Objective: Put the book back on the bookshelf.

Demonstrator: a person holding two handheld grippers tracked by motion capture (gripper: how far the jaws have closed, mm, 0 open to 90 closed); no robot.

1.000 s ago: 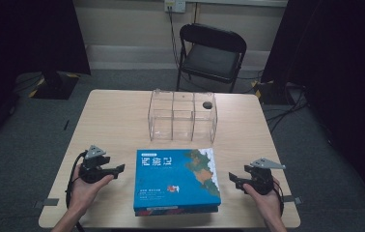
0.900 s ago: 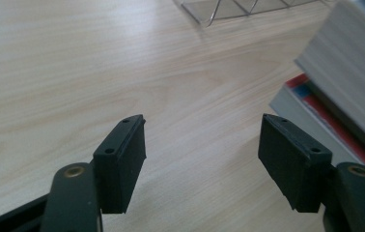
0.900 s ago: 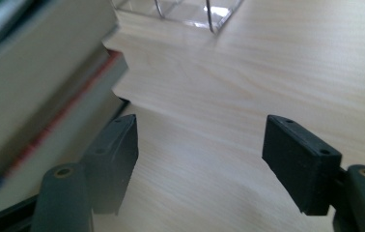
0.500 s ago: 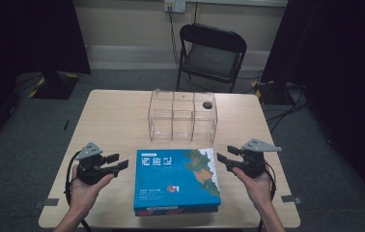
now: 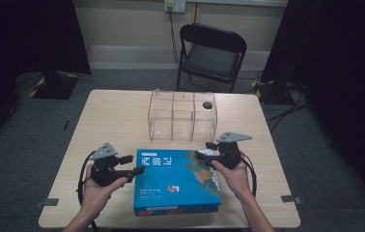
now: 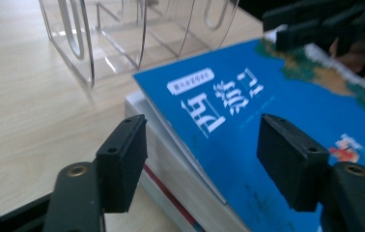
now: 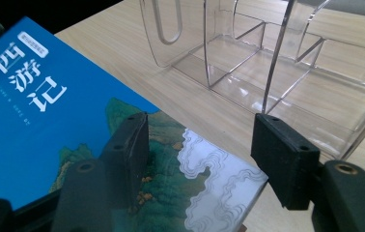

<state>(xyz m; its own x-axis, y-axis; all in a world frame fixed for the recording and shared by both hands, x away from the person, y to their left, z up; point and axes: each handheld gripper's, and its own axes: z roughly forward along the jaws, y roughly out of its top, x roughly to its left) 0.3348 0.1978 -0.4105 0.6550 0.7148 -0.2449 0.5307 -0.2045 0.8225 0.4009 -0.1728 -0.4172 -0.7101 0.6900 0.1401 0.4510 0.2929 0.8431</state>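
Note:
A thick blue book (image 5: 175,181) lies flat at the table's near middle. A clear acrylic organiser (image 5: 183,116) with several compartments stands just behind it. My left gripper (image 5: 134,164) hovers at the book's left edge. In the left gripper view the left gripper (image 6: 207,159) has the book's (image 6: 267,121) near corner between its jaws without touching; they have just been opening. My right gripper (image 5: 203,150) hangs over the book's far right corner. Its view shows the right gripper (image 7: 207,159) also just opening, above that corner of the book (image 7: 35,130) and beside the organiser (image 7: 267,72), holding nothing.
A small dark object (image 5: 207,105) sits in the organiser's right compartment. A black folding chair (image 5: 212,55) stands behind the wooden table (image 5: 108,121). Under the blue cover, white page edges and a red stripe (image 6: 171,193) show. Cables trail from both grippers.
The right gripper has risen and swung left and forward from beside the book to over its far right corner. The left gripper has lifted and edged right to the book's left edge.

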